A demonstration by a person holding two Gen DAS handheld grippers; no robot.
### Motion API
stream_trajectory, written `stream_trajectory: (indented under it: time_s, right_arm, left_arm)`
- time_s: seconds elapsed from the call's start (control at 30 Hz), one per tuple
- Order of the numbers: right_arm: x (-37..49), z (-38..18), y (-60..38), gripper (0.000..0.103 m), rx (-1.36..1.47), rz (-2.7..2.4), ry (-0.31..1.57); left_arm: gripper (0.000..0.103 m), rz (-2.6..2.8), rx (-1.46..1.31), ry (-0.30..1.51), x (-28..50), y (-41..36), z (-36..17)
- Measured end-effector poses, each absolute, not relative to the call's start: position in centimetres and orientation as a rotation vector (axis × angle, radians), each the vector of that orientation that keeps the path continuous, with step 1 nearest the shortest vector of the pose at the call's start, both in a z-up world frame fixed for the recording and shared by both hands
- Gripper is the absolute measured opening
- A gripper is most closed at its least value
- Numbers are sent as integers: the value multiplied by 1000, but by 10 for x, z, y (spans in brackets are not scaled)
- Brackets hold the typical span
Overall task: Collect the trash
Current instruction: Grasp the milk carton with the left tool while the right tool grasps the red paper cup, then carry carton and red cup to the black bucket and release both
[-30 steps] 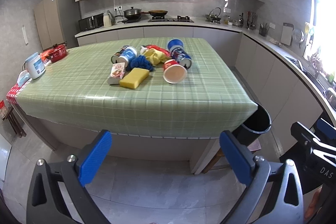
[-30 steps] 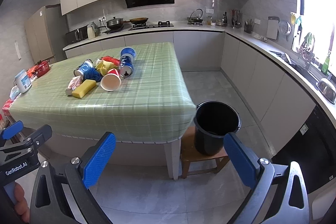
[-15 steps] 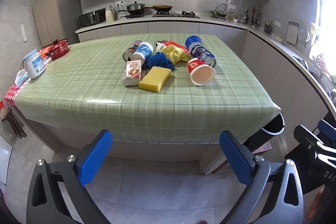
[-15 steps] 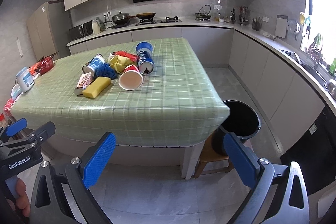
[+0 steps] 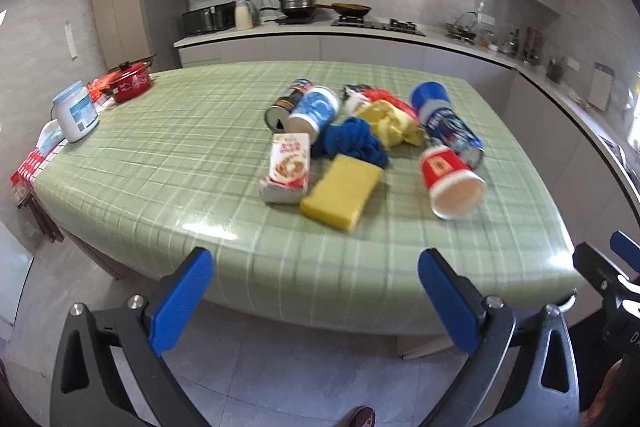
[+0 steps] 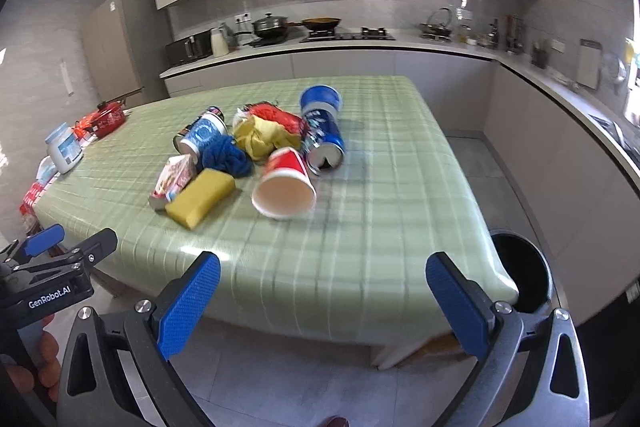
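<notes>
A heap of trash lies mid-table on the green checked cloth (image 5: 168, 163): a yellow sponge (image 5: 342, 197), a small snack carton (image 5: 289, 167), a tipped red paper cup (image 5: 450, 177), a blue can (image 5: 450, 125), a blue cup (image 5: 314, 113), blue cloth (image 5: 352, 143) and yellow wrapper (image 5: 390, 125). The right wrist view shows the same sponge (image 6: 202, 197), red cup (image 6: 285, 183) and blue can (image 6: 323, 131). My left gripper (image 5: 316, 301) and right gripper (image 6: 323, 301) both hang open before the table's near edge, holding nothing. A black bin (image 6: 522, 273) stands by the table's right corner.
At the table's left end stand a white jar (image 5: 76, 111) and a red pot (image 5: 128, 87). Kitchen counters with a stove (image 5: 376, 23) run along the back and right walls. Grey tiled floor (image 6: 280, 379) lies below the grippers.
Both grippers have moved closer to the table and higher, so the trash heap looks larger. The bin has slid mostly out of the left view. Jaws stayed open.
</notes>
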State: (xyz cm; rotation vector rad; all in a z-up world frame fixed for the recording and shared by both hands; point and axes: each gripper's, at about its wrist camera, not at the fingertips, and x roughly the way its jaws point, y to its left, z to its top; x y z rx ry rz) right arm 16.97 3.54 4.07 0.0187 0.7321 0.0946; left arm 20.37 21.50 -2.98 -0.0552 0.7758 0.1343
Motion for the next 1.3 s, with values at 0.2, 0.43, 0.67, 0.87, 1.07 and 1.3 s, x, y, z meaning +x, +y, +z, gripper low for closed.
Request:
stream_trajectory:
  time_s: [0.2,0.43,0.67,0.87,1.07,1.3]
  right_arm:
    - [230,29,48,103,26,133,767]
    - [287,8,74,103,15,92,804]
    - [338,-19,89,103,10,4,866]
    - [356,-41,94,103,18,-14,925]
    - [361,-51,101,74,40,34,952]
    - [353,-45,100,62,49,65,913]
  left_arm:
    - [103,187,-70,812,249,246,-43]
    - [102,142,-60,864,311,271,-70]
    - [87,60,-43,944,362,284,-101]
    - [68,3,-50,1013,377,290,-122]
    - [54,-26,-46,985,364,296,-116]
    - [49,-27,-79,930,342,309,-96]
